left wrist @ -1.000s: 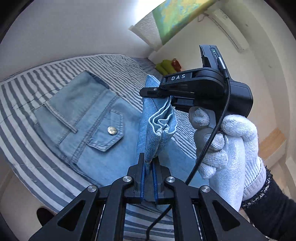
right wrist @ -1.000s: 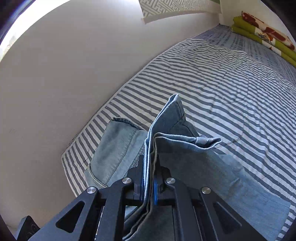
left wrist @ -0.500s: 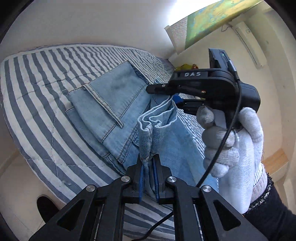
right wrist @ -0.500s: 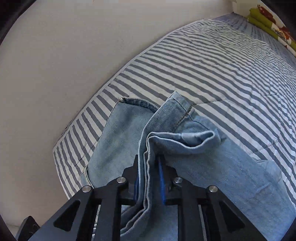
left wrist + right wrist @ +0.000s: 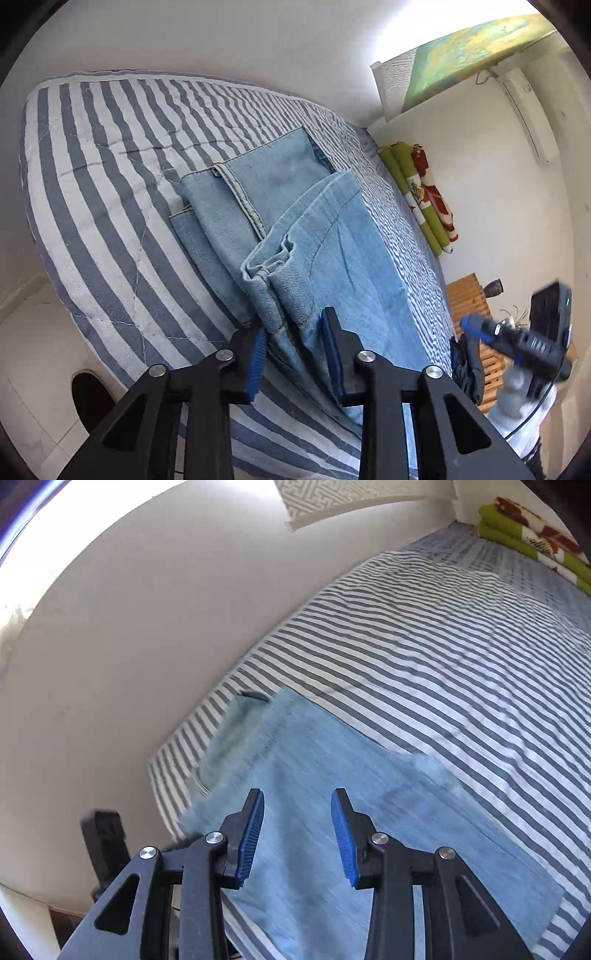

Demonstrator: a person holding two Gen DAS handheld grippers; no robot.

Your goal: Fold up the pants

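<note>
Both grippers have let go since 0.5 s ago. Left wrist view: the left gripper stands wide open, holding nothing, its pads straddling the bunched hem of the pants, which lie folded over near the bed's corner. Right wrist view: the right gripper is equally spread and empty above the denim. 1 fold looks done; at least 1 more likely remains.

The light blue denim pants are laid folded on the striped bed, with a bunched hem on the top layer.
</note>
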